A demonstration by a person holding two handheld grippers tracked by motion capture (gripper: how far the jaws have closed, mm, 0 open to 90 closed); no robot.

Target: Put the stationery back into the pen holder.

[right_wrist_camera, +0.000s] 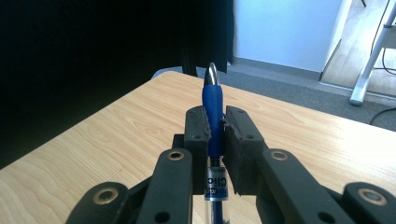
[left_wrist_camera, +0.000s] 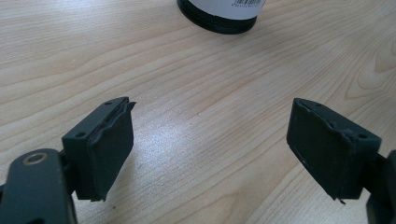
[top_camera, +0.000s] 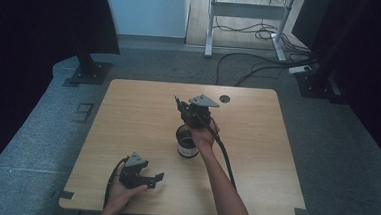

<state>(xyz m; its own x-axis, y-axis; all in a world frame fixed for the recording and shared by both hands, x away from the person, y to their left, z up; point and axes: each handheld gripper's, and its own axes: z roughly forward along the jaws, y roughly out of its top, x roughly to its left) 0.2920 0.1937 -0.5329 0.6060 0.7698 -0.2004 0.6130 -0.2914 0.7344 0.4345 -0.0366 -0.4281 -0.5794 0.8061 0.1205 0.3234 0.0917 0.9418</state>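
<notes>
A black cup with a white label (top_camera: 187, 143) stands near the middle of the wooden table (top_camera: 127, 118); its base (left_wrist_camera: 219, 14) shows at the top of the left gripper view. My right gripper (top_camera: 179, 103) is held above and just behind the cup, shut on a blue pen (right_wrist_camera: 213, 109) whose silver tip points up and away between the jaws (right_wrist_camera: 215, 128). My left gripper (top_camera: 156, 181) rests low at the table's front left, open, with bare wood between its pads (left_wrist_camera: 109, 140).
A round cable hole (top_camera: 224, 98) sits near the table's far edge. Black stands (top_camera: 88, 71) and loose cables (top_camera: 261, 62) lie on the grey floor beyond. Dark curtains close both sides.
</notes>
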